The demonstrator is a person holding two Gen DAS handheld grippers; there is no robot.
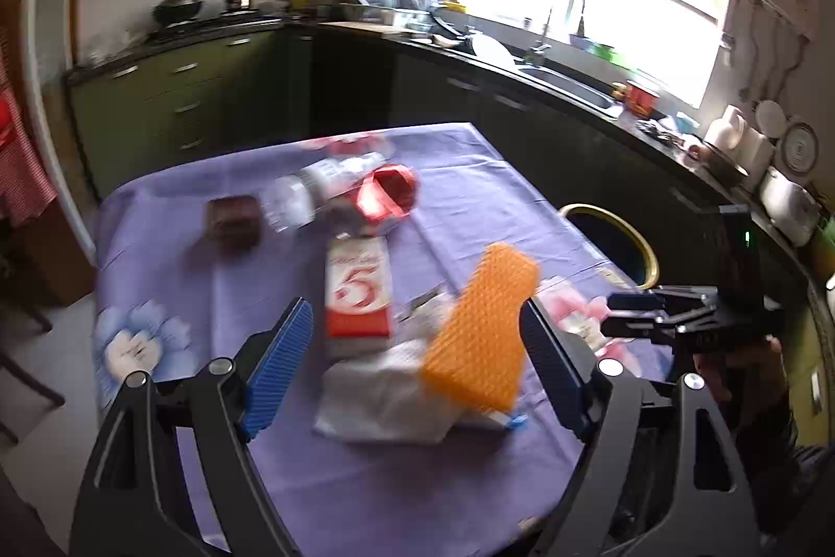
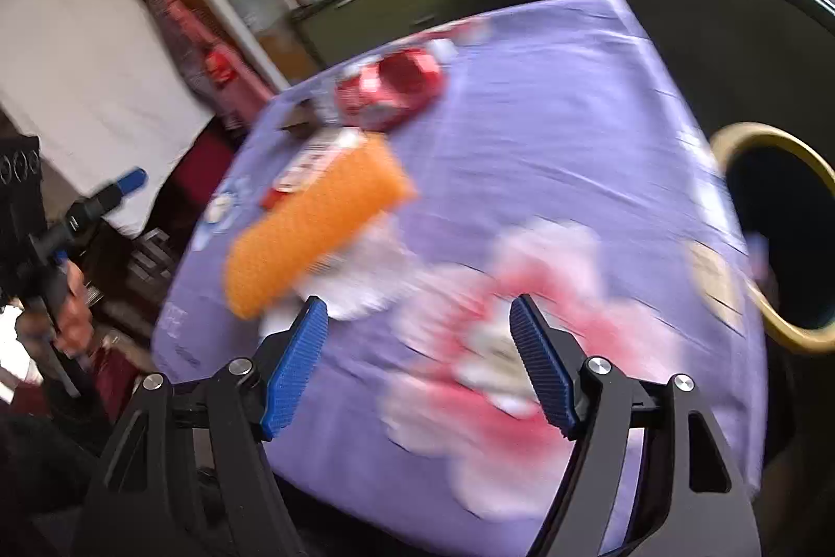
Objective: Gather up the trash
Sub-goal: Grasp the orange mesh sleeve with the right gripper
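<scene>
Left wrist view: left gripper has its jaws apart, nothing clamped. The orange foam net sleeve shows between the blue pads, tilted, blurred; it seems to rest on or just over the white crumpled tissue, and I can't tell if it touches the right pad. Surface is covered by a purple cloth. Further off: a red-and-white carton lying flat mid-surface, a clear plastic bottle on its side far centre, a red cup tipped beside it, a dark brown box far left. The black bin with a yellow rim stands off the right edge. Right gripper is seen at right, side-on.

Right wrist view: right gripper has its jaws apart, empty, over the pink flower print. Sleeve lies left of it with tissue underneath, carton and cup beyond, bin at the right edge. Heavy motion blur.

Handling guess: the sleeve is very light, soft, springy mesh, so pinch across its narrow middle. Tissue is limp; bunch it up. The bottle is light, smooth and may roll, so grip across the body. The carton is stiff; take it by the long edges.
</scene>
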